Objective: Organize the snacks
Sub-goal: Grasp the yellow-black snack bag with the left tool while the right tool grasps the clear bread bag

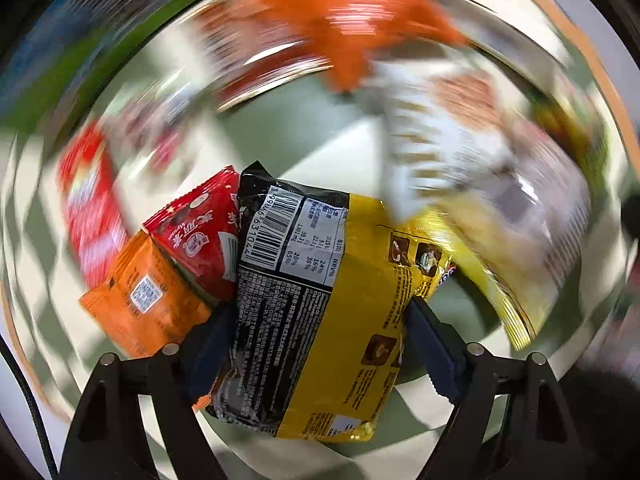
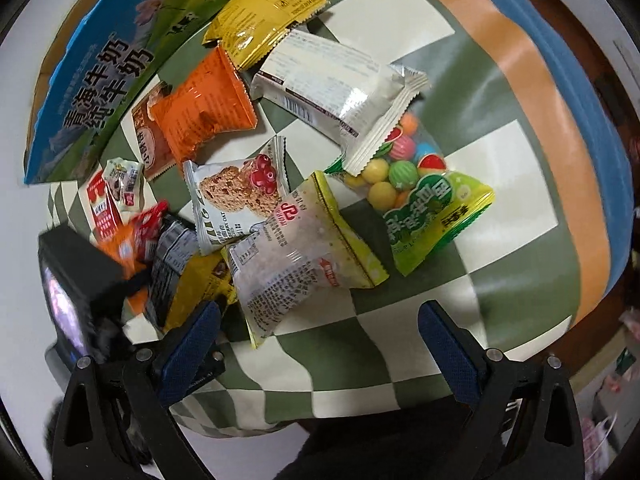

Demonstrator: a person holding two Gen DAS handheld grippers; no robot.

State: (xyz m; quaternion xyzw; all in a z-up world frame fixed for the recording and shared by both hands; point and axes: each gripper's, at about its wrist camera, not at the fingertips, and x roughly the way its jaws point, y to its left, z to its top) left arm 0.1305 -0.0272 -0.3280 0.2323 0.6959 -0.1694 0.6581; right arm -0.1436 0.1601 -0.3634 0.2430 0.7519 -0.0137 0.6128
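1. The left gripper (image 1: 320, 328) points down at the table, and between its two blue-padded fingers (image 1: 434, 344) there is a yellow and black plastic snack packet with a barcode (image 1: 316, 300). Both pads touch the sides of this packet, so the jaws are clenched on it.
2. Just left of this packet lie a small red foil packet (image 1: 200, 236) and a small orange packet with a white code label (image 1: 146, 296), both touching it. Everything further away in this view is blurred.
3. The right gripper (image 2: 320, 344) hangs over the green and white checked tablecloth (image 2: 496, 152). Its jaws stand wide apart and nothing is between them.
4. Just beyond its fingertips lies a clear packet with yellow-green edges (image 2: 304, 256). It overlaps a white oat-cookie packet with red berries printed on it (image 2: 236, 196).
5. To the right is a green bag of coloured candy balls (image 2: 424, 200), partly under a long white wrapper (image 2: 340, 92).
6. Further back lie an orange crinkled packet (image 2: 204, 116) and a yellow foil packet (image 2: 260, 16), beside a blue and green cardboard milk box (image 2: 104, 68).
7. The snacks are all in one loose pile on the cloth.
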